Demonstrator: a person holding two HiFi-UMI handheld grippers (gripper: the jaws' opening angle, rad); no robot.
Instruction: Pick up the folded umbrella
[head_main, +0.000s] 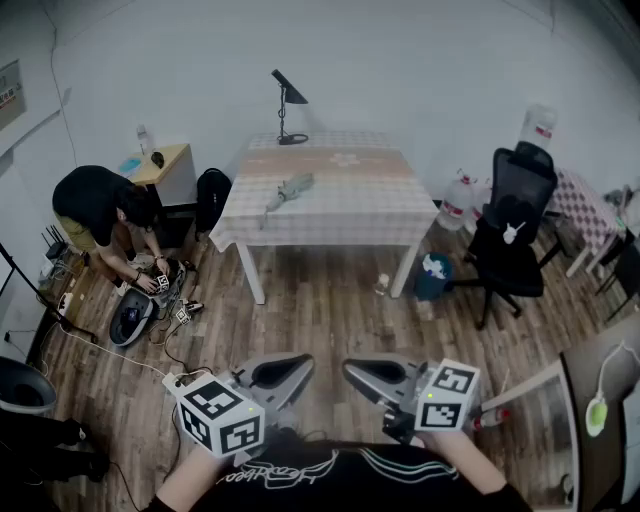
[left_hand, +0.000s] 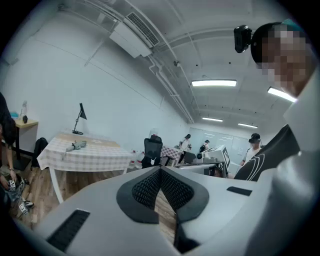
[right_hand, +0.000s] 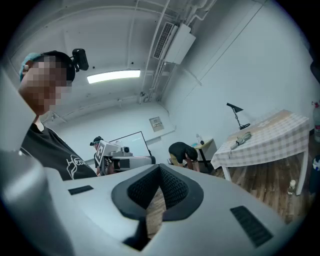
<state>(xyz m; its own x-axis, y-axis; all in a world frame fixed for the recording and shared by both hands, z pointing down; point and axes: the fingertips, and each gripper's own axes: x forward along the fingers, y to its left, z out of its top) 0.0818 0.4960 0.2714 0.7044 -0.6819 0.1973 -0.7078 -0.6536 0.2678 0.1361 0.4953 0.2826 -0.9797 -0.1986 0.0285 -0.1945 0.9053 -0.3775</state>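
The folded grey umbrella (head_main: 289, 188) lies on the checked cloth of the table (head_main: 350, 200) across the room, left of the table's middle. Both grippers are held low and close to my body, far from it, and point toward each other. The left gripper (head_main: 306, 362) is shut with nothing in it, and so is the right gripper (head_main: 348, 368). In the left gripper view the pads meet at the tip of the left gripper (left_hand: 160, 169), with the umbrella (left_hand: 75, 146) far off at the left. In the right gripper view the right gripper (right_hand: 159, 166) is closed too, and the umbrella (right_hand: 242, 138) lies on the distant table.
A black desk lamp (head_main: 288, 100) stands at the table's far edge. A person (head_main: 100, 210) crouches over gear and cables on the floor at the left, by a small wooden side table (head_main: 160, 165). A black office chair (head_main: 515, 225), a blue bin (head_main: 433, 275) and water jugs (head_main: 458, 200) stand right of the table.
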